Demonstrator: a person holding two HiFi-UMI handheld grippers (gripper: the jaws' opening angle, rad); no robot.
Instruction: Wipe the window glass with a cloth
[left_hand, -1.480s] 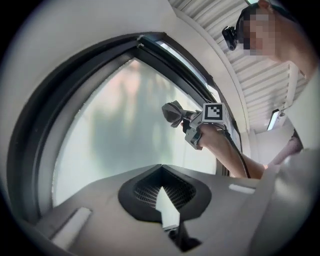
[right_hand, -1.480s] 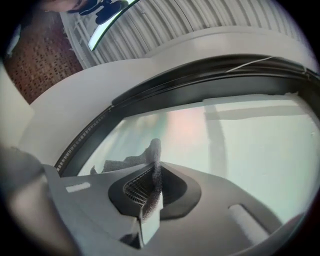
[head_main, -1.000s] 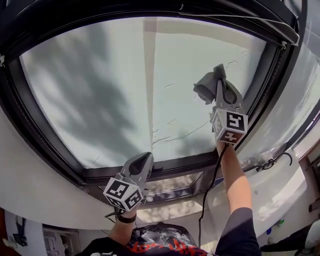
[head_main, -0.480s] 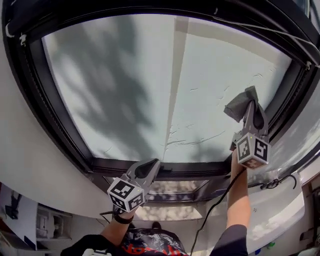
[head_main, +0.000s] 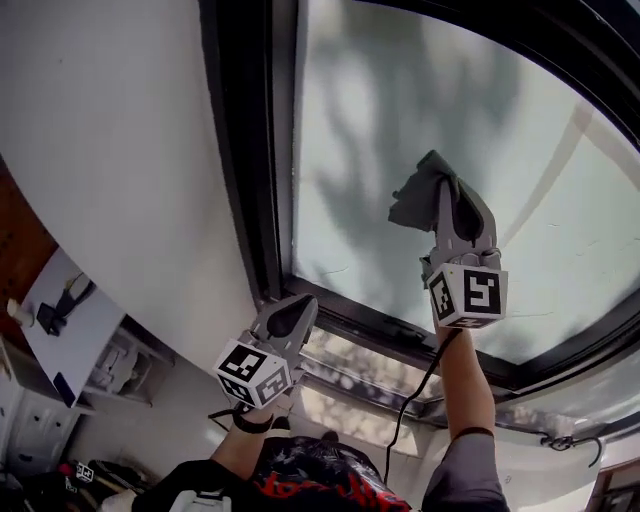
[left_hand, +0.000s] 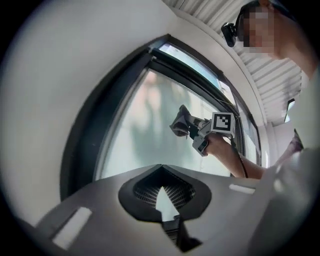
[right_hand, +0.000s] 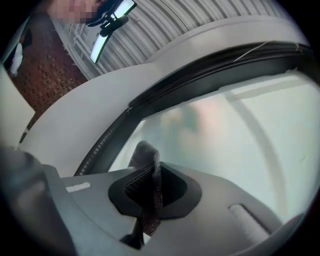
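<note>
Fingers of the right gripper (head_main: 447, 200) pinch the cloth (head_main: 412, 203) at the glass (head_main: 370, 110); those of the left gripper (head_main: 288, 318) press together, empty. Best keep the cloth flat, strokes overlapping.

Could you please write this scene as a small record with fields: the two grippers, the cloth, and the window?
Window glass: pale and hazy, grey shadows across it
Frame: dark, set in a white wall
Right gripper: shut on the cloth, raised in front of the glass
Cloth: grey, bunched, sticking out past the jaws; contact with the glass unclear
Left gripper: shut, empty, low by the frame's bottom corner
</note>
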